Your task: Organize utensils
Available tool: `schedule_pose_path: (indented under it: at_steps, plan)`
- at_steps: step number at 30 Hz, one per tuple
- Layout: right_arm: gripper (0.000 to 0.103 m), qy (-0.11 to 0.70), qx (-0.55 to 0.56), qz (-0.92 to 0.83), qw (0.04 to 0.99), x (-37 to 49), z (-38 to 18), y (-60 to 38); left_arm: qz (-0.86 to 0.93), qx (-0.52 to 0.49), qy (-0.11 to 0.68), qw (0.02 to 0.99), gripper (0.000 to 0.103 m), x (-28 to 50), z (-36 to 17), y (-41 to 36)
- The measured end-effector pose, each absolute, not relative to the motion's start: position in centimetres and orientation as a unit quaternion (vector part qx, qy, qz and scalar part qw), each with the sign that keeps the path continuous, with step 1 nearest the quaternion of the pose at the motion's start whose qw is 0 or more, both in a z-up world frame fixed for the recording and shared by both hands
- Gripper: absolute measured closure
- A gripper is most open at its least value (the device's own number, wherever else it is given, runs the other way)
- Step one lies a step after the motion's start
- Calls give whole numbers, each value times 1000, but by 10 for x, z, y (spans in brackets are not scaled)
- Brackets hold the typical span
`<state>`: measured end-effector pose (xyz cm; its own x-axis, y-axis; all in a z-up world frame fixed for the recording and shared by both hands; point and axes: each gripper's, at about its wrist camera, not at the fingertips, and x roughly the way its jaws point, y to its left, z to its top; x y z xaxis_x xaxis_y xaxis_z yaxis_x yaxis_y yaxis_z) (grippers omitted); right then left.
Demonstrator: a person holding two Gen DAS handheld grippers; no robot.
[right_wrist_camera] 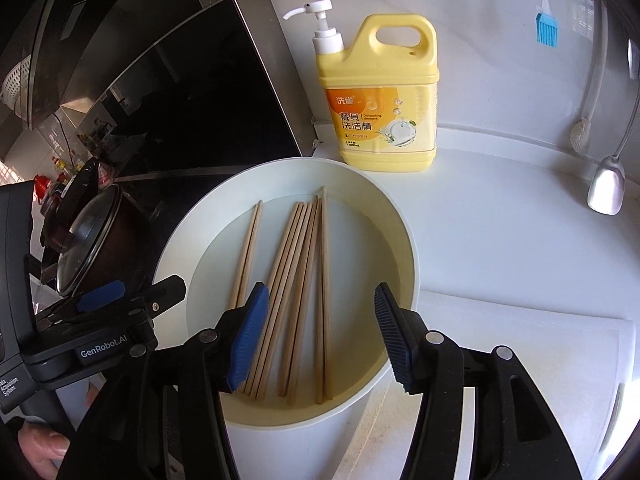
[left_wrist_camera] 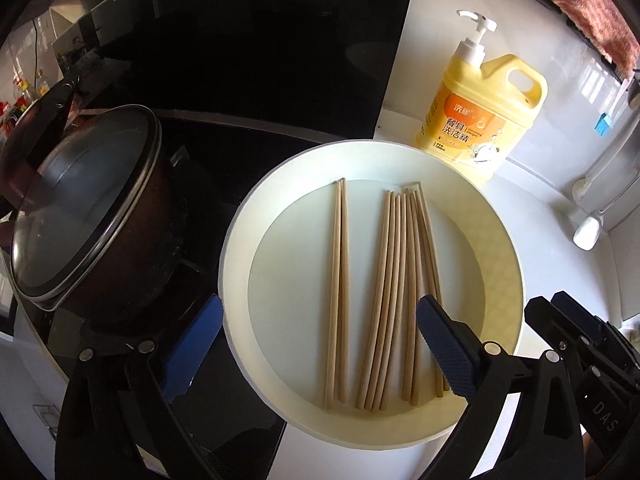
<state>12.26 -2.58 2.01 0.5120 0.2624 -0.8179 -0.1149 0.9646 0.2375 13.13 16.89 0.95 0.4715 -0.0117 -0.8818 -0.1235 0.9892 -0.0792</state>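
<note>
Both grippers, left gripper (left_wrist_camera: 316, 344) gaping wide and right gripper (right_wrist_camera: 320, 336) half open, hang empty above the white bowl (left_wrist_camera: 496, 240). Inside it the chopsticks (left_wrist_camera: 384, 292) lie lined up (one pair apart from the bunch), so sorting looks mostly done. Behind the bowl stands a yellow detergent jug (right_wrist_camera: 384, 120).

Lidded pot (left_wrist_camera: 88, 208) crowding bowl's (left_wrist_camera: 500, 240) left, detergent bottle (left_wrist_camera: 480, 120) behind, counter (right_wrist_camera: 500, 240) right open

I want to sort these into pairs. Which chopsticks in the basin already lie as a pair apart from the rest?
The two chopsticks on the pot side of the basin; a bare gap separates them from the larger bunch.
</note>
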Motion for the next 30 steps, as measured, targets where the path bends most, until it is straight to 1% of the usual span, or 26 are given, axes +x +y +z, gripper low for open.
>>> schedule_pose_path:
  at_steps: [6, 11, 30]
  plan:
    - [46, 482, 78, 106, 866, 115, 28, -29, 44, -51, 506, 860, 7, 123, 18, 161]
    - [46, 483, 78, 105, 866, 111, 31, -31, 52, -51, 501, 863, 7, 115, 25, 160]
    - [45, 479, 75, 113, 867, 101, 37, -31, 78, -47, 521, 848, 7, 104, 26, 163]
